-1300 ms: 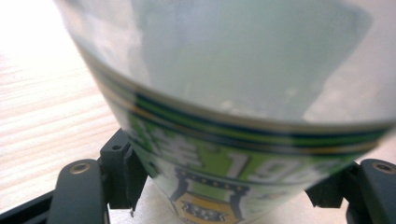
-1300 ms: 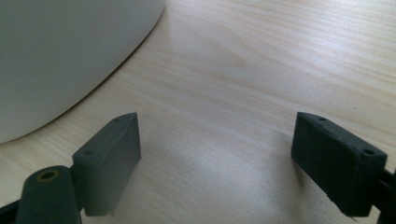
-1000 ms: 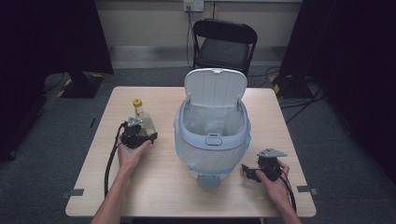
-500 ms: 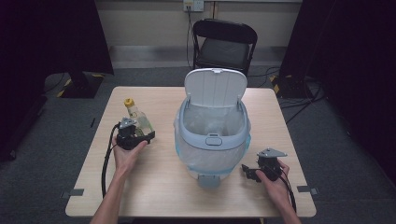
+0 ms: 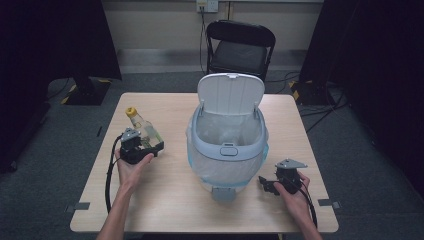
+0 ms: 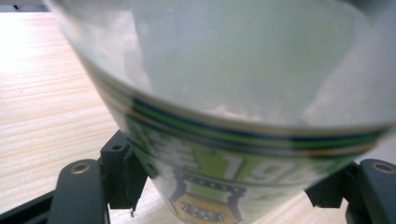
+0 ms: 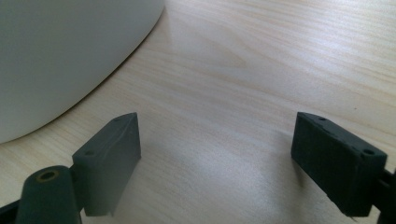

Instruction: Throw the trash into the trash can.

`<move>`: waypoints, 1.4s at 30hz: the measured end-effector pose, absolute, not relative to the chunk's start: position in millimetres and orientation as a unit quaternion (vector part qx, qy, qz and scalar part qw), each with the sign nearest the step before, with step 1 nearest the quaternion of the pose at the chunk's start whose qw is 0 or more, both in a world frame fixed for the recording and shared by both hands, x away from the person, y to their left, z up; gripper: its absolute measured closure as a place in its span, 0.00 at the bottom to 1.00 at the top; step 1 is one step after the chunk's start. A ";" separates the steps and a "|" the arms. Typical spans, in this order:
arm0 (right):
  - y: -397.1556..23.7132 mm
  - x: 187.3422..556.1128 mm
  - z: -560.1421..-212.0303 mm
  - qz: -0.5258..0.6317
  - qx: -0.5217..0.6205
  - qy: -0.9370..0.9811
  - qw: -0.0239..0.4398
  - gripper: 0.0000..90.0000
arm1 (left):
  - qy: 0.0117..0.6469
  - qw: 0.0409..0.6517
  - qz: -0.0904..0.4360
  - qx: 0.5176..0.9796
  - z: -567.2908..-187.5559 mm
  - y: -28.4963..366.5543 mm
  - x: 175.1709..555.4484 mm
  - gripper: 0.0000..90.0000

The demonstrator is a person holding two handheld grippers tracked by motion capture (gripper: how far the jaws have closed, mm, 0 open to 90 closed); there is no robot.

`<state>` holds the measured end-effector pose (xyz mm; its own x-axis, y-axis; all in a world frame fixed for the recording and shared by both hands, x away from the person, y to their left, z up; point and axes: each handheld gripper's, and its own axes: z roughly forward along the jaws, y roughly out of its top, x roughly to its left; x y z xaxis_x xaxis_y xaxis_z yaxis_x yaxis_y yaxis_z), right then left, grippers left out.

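A clear plastic bottle (image 5: 142, 128) with a yellow cap and a green label lies tilted over the left half of the wooden table (image 5: 170, 205), cap pointing away. My left gripper (image 5: 151, 145) is shut on its lower body. In the left gripper view the bottle (image 6: 243, 93) sits between the two black jaws, and both pads press on its sides. My right gripper (image 5: 267, 184) rests low at the front right of the table, open and holding nothing. In the right gripper view the right gripper (image 7: 217, 149) shows bare wood between its pads.
A white and pale blue lidded bin (image 5: 227, 146) stands in the middle of the table, its lid (image 5: 229, 95) raised and a clear liner inside. Its curved wall (image 7: 60, 56) is close to my right gripper. A black chair (image 5: 240, 50) stands beyond the far edge.
My left hand has carried the bottle a little to the left, away from the bin, and slightly upward. The right hand has stayed still.
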<state>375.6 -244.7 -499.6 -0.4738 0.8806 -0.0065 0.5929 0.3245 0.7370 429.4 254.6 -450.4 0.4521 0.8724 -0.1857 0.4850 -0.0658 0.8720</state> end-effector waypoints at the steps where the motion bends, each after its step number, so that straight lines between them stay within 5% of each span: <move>1: -244.6 375.6 -499.6 0.344 0.468 0.786 0.209 0.16 | 0.484 0.487 0.201 0.699 -448.8 255.2 427.4 0.31; 42: -244.6 375.6 -499.6 0.344 0.469 0.786 0.209 0.16 | 0.408 0.586 0.189 0.675 -385.8 253.0 376.4 0.31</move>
<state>375.6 -244.6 -499.6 -0.4733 0.8809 -0.0064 0.5930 0.3239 0.7372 376.4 253.0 -385.8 0.5960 0.7716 -0.2222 0.3285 0.0182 0.9443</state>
